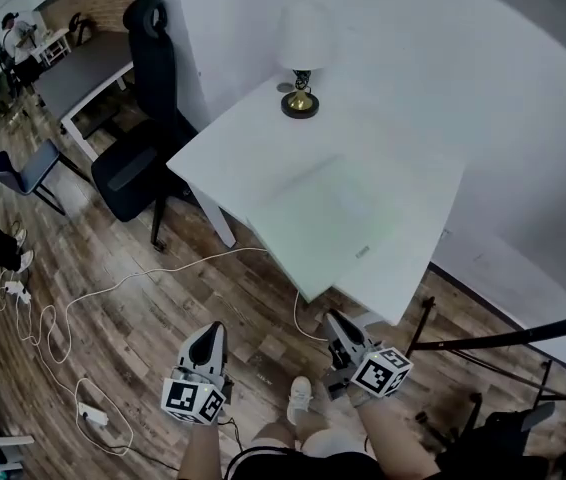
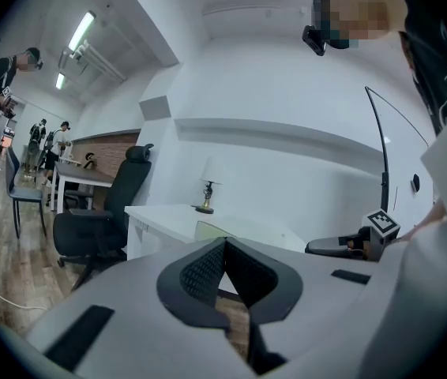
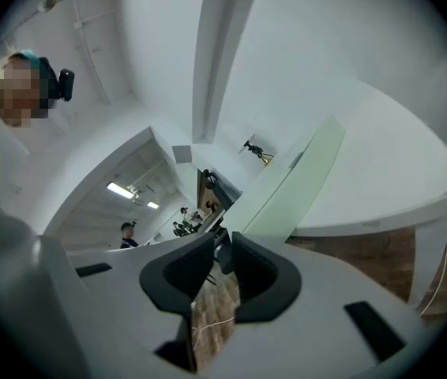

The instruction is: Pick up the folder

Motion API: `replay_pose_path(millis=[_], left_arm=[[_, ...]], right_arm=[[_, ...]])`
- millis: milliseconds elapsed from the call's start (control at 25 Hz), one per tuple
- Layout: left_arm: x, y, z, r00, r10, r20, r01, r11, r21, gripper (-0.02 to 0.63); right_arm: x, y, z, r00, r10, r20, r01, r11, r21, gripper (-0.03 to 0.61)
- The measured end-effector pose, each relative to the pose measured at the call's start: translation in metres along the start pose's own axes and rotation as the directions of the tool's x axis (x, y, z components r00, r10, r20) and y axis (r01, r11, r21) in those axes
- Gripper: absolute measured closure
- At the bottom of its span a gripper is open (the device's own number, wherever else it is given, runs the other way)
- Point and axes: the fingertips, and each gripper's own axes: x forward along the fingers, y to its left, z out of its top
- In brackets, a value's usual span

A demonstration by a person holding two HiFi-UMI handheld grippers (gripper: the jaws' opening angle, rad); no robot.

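Observation:
A thin pale green folder (image 1: 331, 211) lies flat on the white table (image 1: 243, 143), near its front corner. Both grippers hang over the wooden floor, short of the table's near edge and apart from the folder. My left gripper (image 1: 209, 332) is shut with nothing in it; in the left gripper view its tips (image 2: 224, 241) meet, with the folder (image 2: 208, 230) beyond them on the table. My right gripper (image 1: 336, 319) is rolled to one side, its jaws almost touching and empty. In the right gripper view (image 3: 225, 239) the folder (image 3: 291, 188) slants just beyond the tips.
A lamp (image 1: 301, 68) stands at the table's far corner. A black office chair (image 1: 143, 118) sits left of the table. White cables (image 1: 63, 328) lie on the floor at left. A black stand (image 1: 503, 343) reaches in at right. People stand far back left.

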Motion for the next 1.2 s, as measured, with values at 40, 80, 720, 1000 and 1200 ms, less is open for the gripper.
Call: replay_pose_path(millis=[40,80,720,1000,1200], left_arm=[[0.003,0.001,0.000,1.000,-0.003,-0.003,0.003,1.000,0.000,0.600],[0.005,0.002,-0.001,1.000,-0.005,-0.006,0.005,1.000,0.000,0.600],[0.063,0.015,-0.005,0.993,-0.113,-0.044,0.113,0.994,-0.004,0.600],[0.085,0.022,-0.006,0.984,-0.165,-0.072,0.165,0.986,-0.001,0.600],[0.093,0.025,-0.009,0.980,-0.172,-0.096,0.172,0.985,-0.011,0.600]], right_arm=[[0.003,-0.001,-0.002,1.000,0.011,-0.001,-0.011,0.999,0.040,0.488],[0.006,-0.002,-0.004,1.000,0.018,-0.002,-0.018,0.997,0.081,0.439],[0.054,-0.021,0.007,0.993,0.031,0.112,-0.066,0.945,0.321,0.257],[0.064,-0.036,0.004,0.994,-0.004,0.110,-0.036,0.934,0.357,0.247],[0.066,-0.048,0.003,0.993,-0.032,0.111,-0.011,0.931,0.366,0.242]])
